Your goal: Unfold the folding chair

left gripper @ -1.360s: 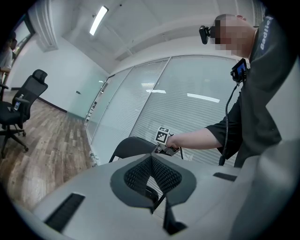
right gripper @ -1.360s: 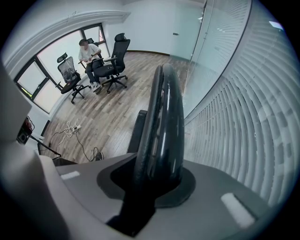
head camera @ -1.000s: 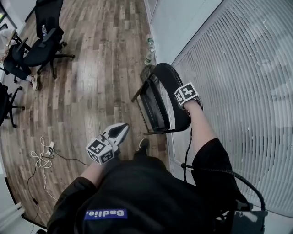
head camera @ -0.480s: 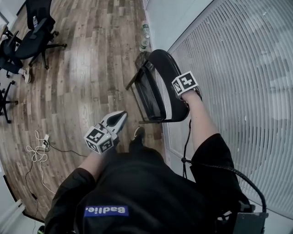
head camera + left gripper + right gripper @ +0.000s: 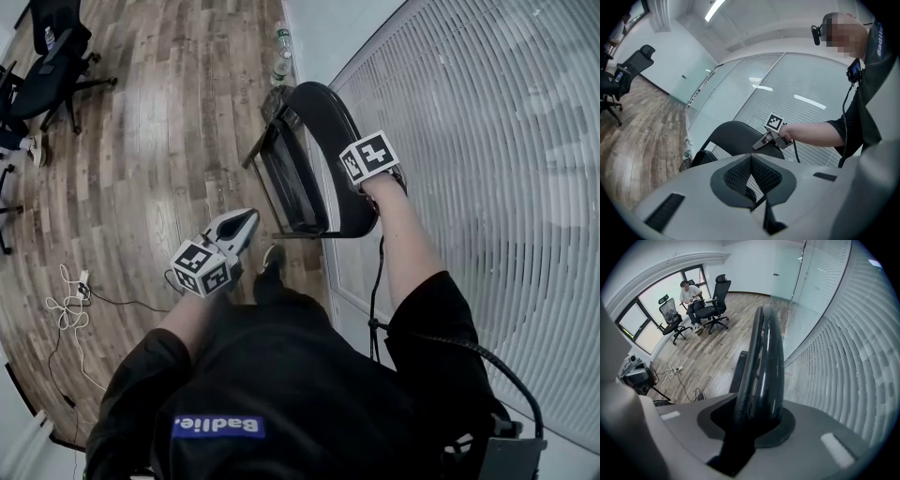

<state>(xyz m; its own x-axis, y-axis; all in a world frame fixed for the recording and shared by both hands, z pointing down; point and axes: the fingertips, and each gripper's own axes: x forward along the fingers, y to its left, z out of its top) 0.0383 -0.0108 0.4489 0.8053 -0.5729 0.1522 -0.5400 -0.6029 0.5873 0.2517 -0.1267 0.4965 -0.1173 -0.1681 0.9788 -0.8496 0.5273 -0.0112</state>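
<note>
The black folding chair (image 5: 330,131) stands folded against the glass wall, its seat (image 5: 286,187) flat against the frame. My right gripper (image 5: 361,183) points steeply down and is shut on the top edge of the chair's backrest (image 5: 761,357), which fills the gap between its pads in the right gripper view. My left gripper (image 5: 246,221) is shut with nothing in it and hovers over the floor to the left of the chair, apart from it. In the left gripper view its pads (image 5: 740,171) meet, with the backrest (image 5: 733,138) and the right gripper (image 5: 761,143) beyond.
The glass wall with blinds (image 5: 487,187) runs right behind the chair. Two bottles (image 5: 279,54) stand at its base. Office chairs (image 5: 52,56) are at the far left, with a seated person (image 5: 689,294). Cables (image 5: 70,300) lie on the wood floor. My shoe (image 5: 272,258) is near the chair's foot.
My left gripper, still shut, has sunk and drifted forward beside the chair. The right gripper keeps its grip on the backrest. The head view has shifted, so everything sits higher in the picture.
</note>
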